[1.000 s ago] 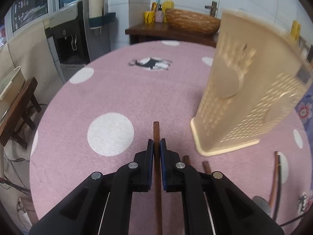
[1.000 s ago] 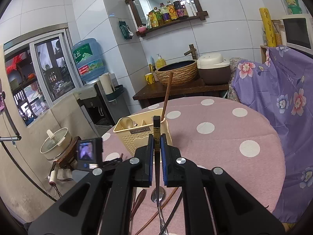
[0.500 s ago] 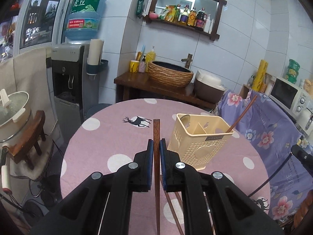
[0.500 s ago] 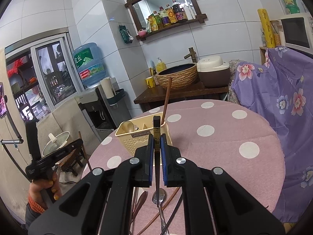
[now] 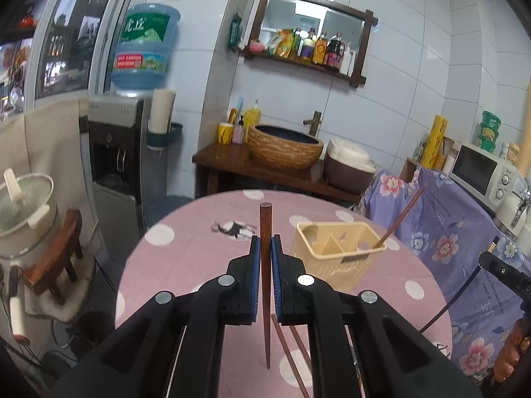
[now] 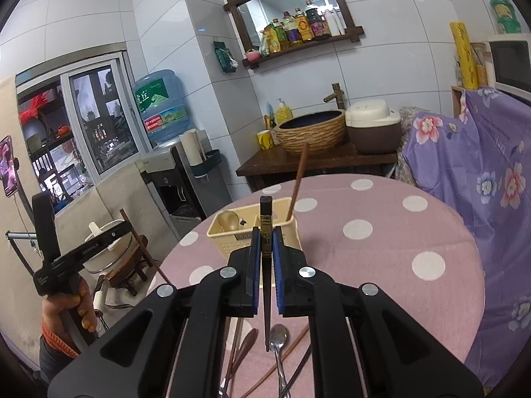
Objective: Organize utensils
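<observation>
White tiled walls point(image 5: 398, 99), wooden shelf mirror point(image 5: 308, 33), water dispenser point(image 5: 116, 152), window point(image 6: 99, 116).

Matt wooden chopstick point(image 5: 265, 232), perforated plastic caddy point(image 5: 335, 262), glossy metal spoon point(image 6: 279, 338).

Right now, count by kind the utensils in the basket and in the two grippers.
Chopsticks: 3, a leaning chopstick in the basket, a brown chopstick in the left gripper, a black chopstick in the right gripper
Spoons: 1, a spoon in the basket
Total: 4
</observation>
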### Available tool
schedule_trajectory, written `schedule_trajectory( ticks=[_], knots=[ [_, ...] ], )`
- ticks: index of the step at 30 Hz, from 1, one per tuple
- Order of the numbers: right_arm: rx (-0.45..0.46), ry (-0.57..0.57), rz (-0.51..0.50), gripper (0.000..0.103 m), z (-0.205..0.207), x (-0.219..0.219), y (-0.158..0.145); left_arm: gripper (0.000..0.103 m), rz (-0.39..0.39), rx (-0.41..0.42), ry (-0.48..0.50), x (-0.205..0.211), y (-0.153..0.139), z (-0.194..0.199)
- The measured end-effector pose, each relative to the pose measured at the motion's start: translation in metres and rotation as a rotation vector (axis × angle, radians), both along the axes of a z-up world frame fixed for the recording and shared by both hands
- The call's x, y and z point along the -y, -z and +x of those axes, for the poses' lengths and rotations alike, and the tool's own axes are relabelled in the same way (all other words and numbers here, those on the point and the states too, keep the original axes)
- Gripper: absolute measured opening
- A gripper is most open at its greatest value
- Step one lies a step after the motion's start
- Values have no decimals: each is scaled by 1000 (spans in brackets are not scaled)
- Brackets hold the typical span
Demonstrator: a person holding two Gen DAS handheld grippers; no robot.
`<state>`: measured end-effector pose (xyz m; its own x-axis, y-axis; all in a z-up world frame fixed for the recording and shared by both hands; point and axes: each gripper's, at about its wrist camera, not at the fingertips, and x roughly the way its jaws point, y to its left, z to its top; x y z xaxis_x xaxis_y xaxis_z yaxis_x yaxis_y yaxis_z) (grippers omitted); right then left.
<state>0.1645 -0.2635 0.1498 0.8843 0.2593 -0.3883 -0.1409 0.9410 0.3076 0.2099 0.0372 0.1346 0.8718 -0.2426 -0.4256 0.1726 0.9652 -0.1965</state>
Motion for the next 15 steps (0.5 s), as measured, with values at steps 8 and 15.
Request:
schedule_trajectory(
  ticks=[8, 15],
  knots=[
    [130, 5, -50, 8, 44, -9, -83, 8, -7, 141, 13, 13, -88, 27],
    [239, 77, -111, 8, 87, -26, -133, 8, 4, 215, 36, 55, -130, 56]
  ],
)
